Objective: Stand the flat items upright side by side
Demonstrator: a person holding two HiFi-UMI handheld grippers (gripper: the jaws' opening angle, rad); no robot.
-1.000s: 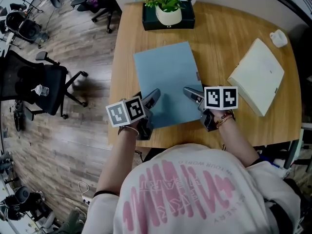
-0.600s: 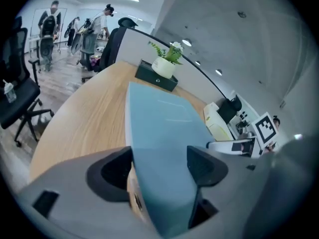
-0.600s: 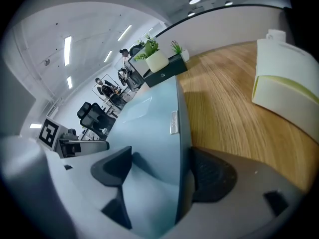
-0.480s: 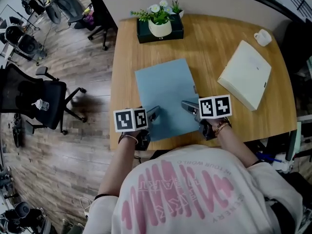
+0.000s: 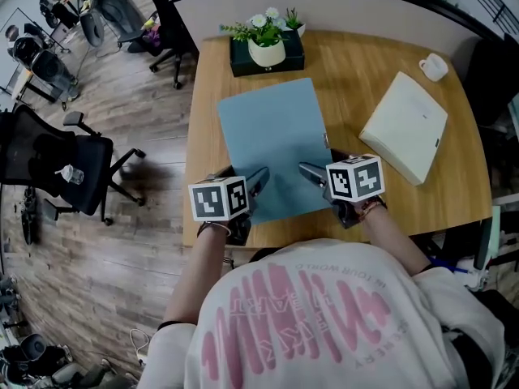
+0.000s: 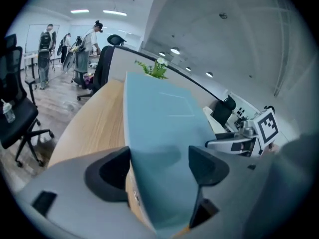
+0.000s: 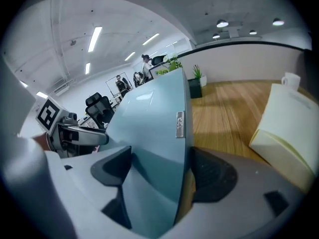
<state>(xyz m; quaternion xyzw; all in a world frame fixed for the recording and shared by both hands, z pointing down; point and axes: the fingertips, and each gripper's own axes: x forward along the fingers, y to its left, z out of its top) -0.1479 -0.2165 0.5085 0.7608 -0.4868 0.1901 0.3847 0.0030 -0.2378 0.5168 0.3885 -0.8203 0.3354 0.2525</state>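
Right, from my remote seat I see both tongs on the blue folder [image 5: 272,148], which sits over the middle of the wooden table [image 5: 365,63], its long sides running from the table's near edge toward its far edge. The left gripper [image 5: 259,175] straddles the folder's near left corner. One pad lies against the underside at the edge and the other on the top face; its jaws have just been opening a little, yet the folder is between them and looks pinched. The right gripper [image 5: 306,168] clamps the near right corner the same way, one pad on the blue face and one behind the spine, just below a small metal tab [image 7: 179,123]. In both gripper views the folder's near end stands clear of the table; whether its far edge rests on the wood I cannot tell. A cream folder [image 5: 404,126] lies flat on the table's right part, apart from the blue one. At the table's far edge a white plant pot [image 5: 266,51] stands in a dark tray [image 5: 243,59], and a white cup [image 5: 433,66] sits near the table's far right corner. Off the table's left side, a black office chair [image 5: 61,156] stands on the floor.
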